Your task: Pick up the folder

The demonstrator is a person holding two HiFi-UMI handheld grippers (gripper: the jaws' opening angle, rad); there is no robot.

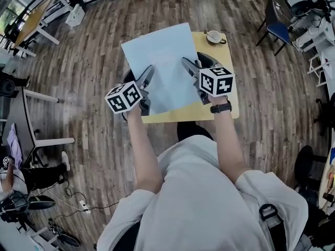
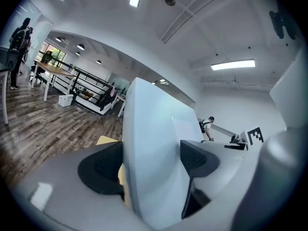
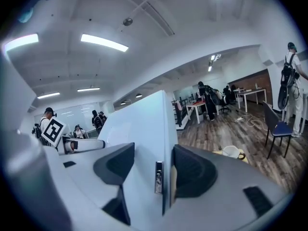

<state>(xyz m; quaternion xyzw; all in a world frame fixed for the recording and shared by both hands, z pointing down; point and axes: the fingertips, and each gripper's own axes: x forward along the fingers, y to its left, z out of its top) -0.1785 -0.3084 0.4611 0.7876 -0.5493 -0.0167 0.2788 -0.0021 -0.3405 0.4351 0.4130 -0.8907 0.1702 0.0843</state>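
A pale blue folder (image 1: 157, 61) hangs in the air above a small yellow table (image 1: 226, 107), lifted off its top and tilted away from me. My left gripper (image 1: 147, 80) is shut on the folder's near left edge. My right gripper (image 1: 190, 67) is shut on its near right edge. In the left gripper view the folder (image 2: 154, 129) fills the gap between the two dark pads (image 2: 198, 159). In the right gripper view the folder (image 3: 142, 124) stands between the jaws, and a small metal clip (image 3: 158, 177) shows on its edge.
A white cup on a saucer (image 1: 214, 36) stands at the table's far right corner. A blue chair (image 1: 276, 21) and white desks are at the back right, more desks at the left. Cables lie on the wooden floor (image 1: 78, 205). People stand far off in the room.
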